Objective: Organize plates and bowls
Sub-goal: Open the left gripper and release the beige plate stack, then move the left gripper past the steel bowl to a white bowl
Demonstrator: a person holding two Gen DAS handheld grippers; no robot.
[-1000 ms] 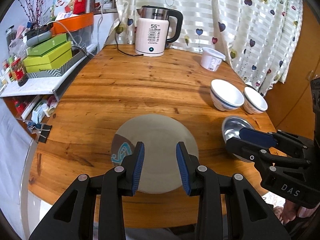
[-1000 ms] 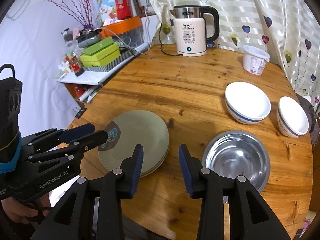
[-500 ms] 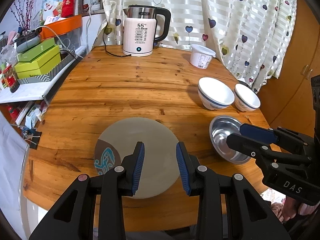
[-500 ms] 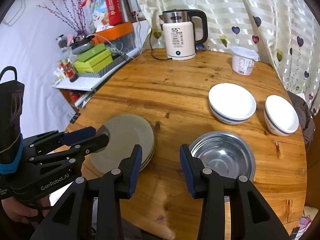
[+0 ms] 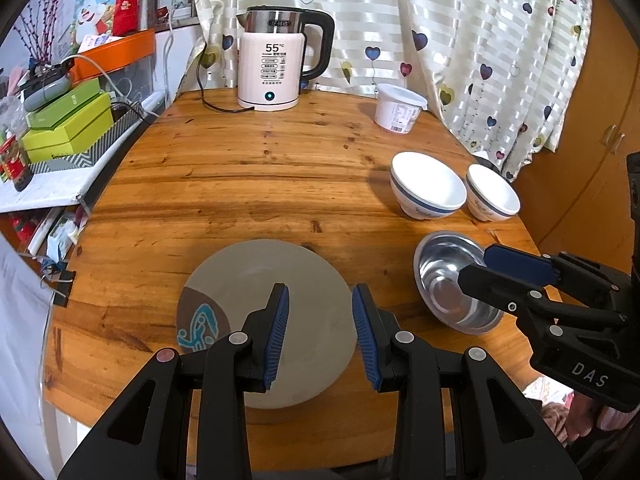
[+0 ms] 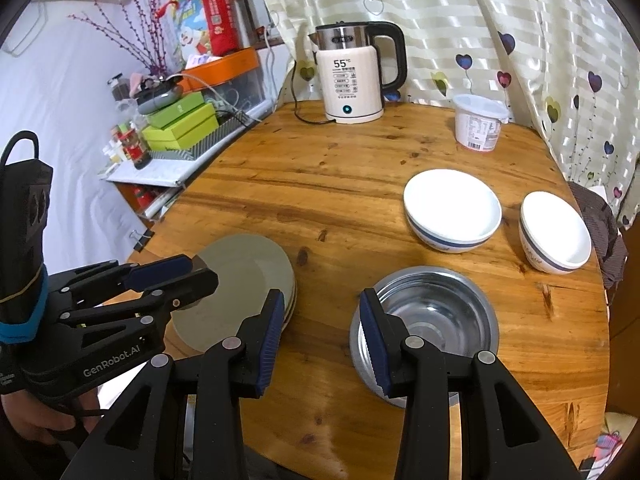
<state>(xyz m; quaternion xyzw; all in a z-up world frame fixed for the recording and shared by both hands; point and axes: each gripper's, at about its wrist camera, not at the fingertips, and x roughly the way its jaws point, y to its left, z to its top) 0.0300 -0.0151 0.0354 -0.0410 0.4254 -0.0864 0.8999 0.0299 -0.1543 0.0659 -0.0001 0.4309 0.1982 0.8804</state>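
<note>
A stack of grey plates [image 5: 256, 280] [image 6: 248, 272] lies near the front edge of the round wooden table [image 5: 260, 176]. My left gripper [image 5: 320, 300] is open and empty above the stack. A steel bowl [image 5: 444, 280] [image 6: 432, 312] sits to the right of the plates. My right gripper [image 6: 320, 304] is open and empty, hovering between the plates and the steel bowl. Two white bowls with blue bands, a larger one [image 5: 426, 184] [image 6: 452, 204] and a smaller one [image 5: 492, 196] [image 6: 556, 230], stand side by side behind the steel bowl.
A white electric kettle [image 5: 276, 68] with its cord stands at the back of the table. A white lidded tub [image 5: 400, 108] is at the back right. A cluttered shelf with green boxes [image 5: 64, 124] lies left of the table. A heart-print curtain [image 5: 460, 40] hangs behind.
Both grippers have drifted slightly over the table, staying open. The plates and bowls have not moved.
</note>
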